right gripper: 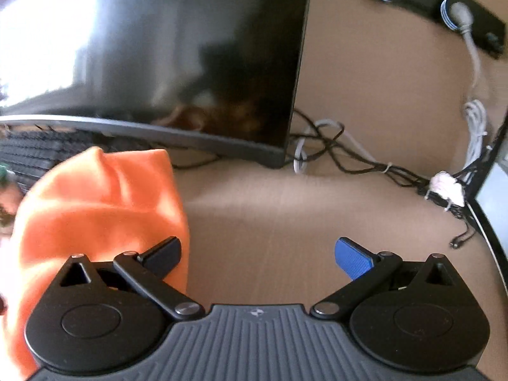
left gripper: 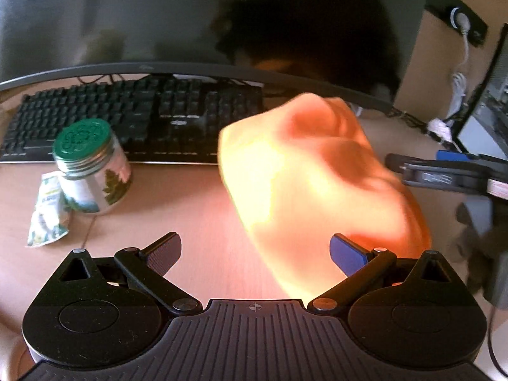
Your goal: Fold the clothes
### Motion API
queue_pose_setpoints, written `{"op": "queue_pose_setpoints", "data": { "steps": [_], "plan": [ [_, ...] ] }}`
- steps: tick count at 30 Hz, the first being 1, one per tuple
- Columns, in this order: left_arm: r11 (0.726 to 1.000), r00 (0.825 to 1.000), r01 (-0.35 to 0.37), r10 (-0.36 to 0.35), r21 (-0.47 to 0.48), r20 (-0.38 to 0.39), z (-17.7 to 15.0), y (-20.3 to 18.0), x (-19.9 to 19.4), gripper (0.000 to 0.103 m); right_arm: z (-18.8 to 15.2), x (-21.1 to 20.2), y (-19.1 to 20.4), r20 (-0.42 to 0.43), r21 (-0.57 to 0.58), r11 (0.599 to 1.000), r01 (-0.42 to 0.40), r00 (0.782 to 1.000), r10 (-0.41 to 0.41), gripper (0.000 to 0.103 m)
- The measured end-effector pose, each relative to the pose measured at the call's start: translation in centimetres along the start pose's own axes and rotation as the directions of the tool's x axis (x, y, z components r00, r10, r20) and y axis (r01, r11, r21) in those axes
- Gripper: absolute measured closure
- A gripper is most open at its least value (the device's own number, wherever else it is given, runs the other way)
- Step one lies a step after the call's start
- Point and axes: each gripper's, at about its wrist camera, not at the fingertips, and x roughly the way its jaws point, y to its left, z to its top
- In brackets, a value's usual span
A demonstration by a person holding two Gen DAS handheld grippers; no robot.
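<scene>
With both the left gripper (left gripper: 255, 255) and right gripper (right gripper: 257, 255) spread and holding nothing, the bunched orange cloth (left gripper: 311, 184) before the keyboard (left gripper: 133, 123) wants gripping by its edges, I judge.

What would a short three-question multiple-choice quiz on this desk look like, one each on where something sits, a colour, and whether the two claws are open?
1. Where does the jar stand?
A. in front of the keyboard
B. on the keyboard
C. behind the monitor

2. What colour is the cloth?
A. green
B. orange
C. blue

3. How do the left gripper and right gripper stand?
A. both shut on the cloth
B. one open, one shut
C. both open

Answers: 1 A, the jar is on the desk just before the keyboard's near edge. 2 B, the bunched cloth is orange in both views. 3 C, each gripper's fingers are spread wide with nothing between them.
</scene>
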Motion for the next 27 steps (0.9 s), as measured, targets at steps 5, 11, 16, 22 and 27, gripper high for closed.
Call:
{"op": "queue_pose_setpoints", "data": {
  "steps": [5,11,16,22,27],
  "plan": [
    [0.992,0.993,0.116,-0.116,0.04,-0.005,-0.8,-0.7,0.6,0.001,-2.1,-6.1,0.9,0.067,-0.005,0.998,-0.055,0.996,0.055,0.0],
    [0.996,0.998,0.058,-0.057,0.07,-0.022,-1.6,-0.7,2.0,0.001,-4.1,-7.8,4.1,0.012,-0.155,0.987,-0.033,0.999,0.036,0.0],
    [0.997,1.0,-0.03,0.03,0.065,0.001,-1.8,-0.4,3.1,0.0,-4.2,-4.1,4.0,-0.055,-0.096,0.995,-0.02,0.998,0.015,0.0],
    [0.993,0.992,-0.115,0.116,-0.025,0.043,-3.0,0.1,0.6,0.0,-3.9,-1.8,4.1,-0.058,-0.062,0.997,-0.051,0.997,0.048,0.0],
    [0.969,0.978,-0.192,0.203,-0.155,0.056,-5.8,-0.8,-2.7,0.0,-5.8,-3.7,2.8,-0.001,-0.082,0.994,-0.073,0.997,0.073,0.0]
  ]
}}
